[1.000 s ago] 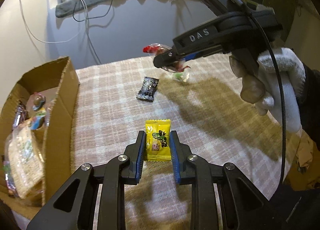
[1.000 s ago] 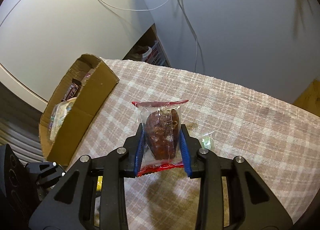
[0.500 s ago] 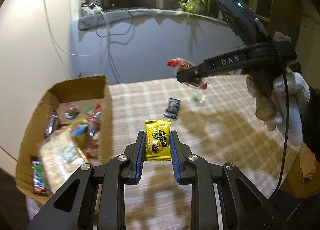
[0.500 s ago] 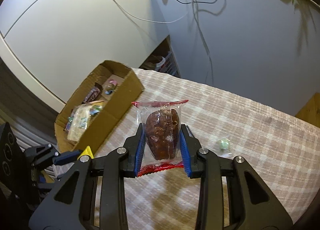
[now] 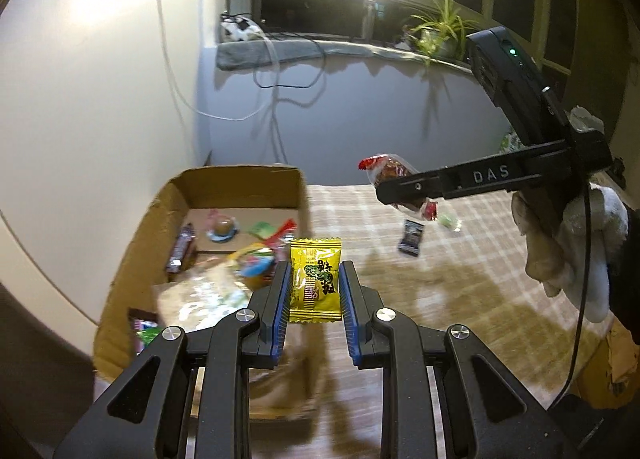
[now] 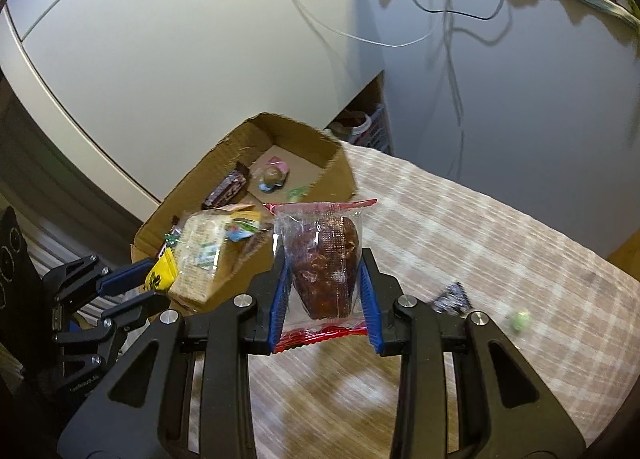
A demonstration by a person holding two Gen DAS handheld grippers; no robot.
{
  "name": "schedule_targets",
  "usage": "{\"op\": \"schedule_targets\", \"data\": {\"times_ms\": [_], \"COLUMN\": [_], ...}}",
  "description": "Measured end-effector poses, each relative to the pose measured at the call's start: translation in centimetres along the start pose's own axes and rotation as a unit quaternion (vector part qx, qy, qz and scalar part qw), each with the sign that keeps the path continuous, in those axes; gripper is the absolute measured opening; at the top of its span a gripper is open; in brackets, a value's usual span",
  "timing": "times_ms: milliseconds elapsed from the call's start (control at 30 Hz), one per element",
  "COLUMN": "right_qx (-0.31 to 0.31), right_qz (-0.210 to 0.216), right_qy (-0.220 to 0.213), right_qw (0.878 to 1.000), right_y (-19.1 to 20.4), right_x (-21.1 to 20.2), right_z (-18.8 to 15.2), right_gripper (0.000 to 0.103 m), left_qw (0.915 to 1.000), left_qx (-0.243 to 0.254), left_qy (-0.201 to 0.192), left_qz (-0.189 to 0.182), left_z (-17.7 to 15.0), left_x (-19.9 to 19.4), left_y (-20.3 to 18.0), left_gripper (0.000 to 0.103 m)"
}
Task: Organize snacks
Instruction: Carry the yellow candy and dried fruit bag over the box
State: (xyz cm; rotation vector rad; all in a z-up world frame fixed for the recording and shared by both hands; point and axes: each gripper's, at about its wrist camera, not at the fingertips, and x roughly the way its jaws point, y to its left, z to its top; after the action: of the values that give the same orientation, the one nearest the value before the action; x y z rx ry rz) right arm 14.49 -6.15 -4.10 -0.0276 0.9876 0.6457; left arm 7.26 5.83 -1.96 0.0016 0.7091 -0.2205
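My left gripper (image 5: 314,283) is shut on a yellow snack packet (image 5: 316,279) and holds it in the air by the near right wall of the cardboard box (image 5: 236,183). My right gripper (image 6: 323,279) is shut on a clear red-edged packet with a brown cake (image 6: 324,259), held above the table just right of the box (image 6: 340,175). The box holds several snacks, among them a large clear cracker pack (image 6: 200,255) and a dark bar (image 6: 226,189). The right gripper with its packet (image 5: 394,171) shows in the left wrist view.
A dark packet (image 5: 412,237) and a small green candy (image 5: 450,221) lie on the checked tablecloth (image 5: 460,279); they also show in the right wrist view as the dark packet (image 6: 452,297) and the candy (image 6: 520,317). A wall with hanging cables stands behind the table.
Both grippers have risen and moved left toward the box, each still holding its packet. The box interior has come into fuller view.
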Motion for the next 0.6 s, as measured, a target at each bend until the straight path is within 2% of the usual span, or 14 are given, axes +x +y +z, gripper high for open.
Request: {"op": "schedule_targets", "data": {"times_ms": [600], "right_qx": [-0.052], "right_qz": [0.015], "right_qy": [0.023], "right_qw": [0.998], "right_y": [5.8], "right_x": [4.8], "right_z": [2.3], "right_gripper": [0.034], "left_qw": [0.9989], "left_qx": [-0.033], "left_qy": [0.006], "left_qz": [0.031], "left_z": [-0.7], "left_x": [0.6], "left_y": [4.7], "left_gripper": [0.022]}}
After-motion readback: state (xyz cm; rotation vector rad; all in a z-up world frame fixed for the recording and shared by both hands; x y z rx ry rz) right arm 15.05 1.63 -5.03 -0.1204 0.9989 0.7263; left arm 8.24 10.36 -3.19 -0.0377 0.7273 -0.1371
